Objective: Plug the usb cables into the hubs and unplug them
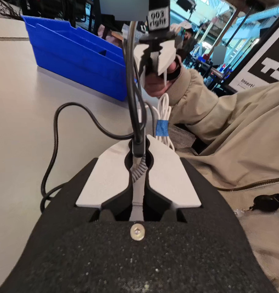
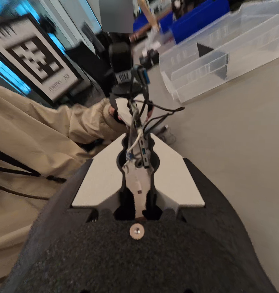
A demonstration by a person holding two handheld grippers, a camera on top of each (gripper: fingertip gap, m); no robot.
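left gripper (image 1: 138, 149) clamps black plug (image 1: 137, 148); right gripper (image 2: 138, 152) clamps hub (image 2: 143, 152); blue bin's (image 1: 75, 52) contents hidden.

We see a pale table (image 1: 16, 95). A blue bin (image 1: 75, 55) sits on it at upper left; in the right wrist view, a clear bin (image 2: 215, 63) sits upper right.

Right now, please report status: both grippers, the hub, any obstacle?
Left gripper shut on black cable plug. Right gripper shut on grey hub. Black cables and taped white cable bundle crowd the hub.
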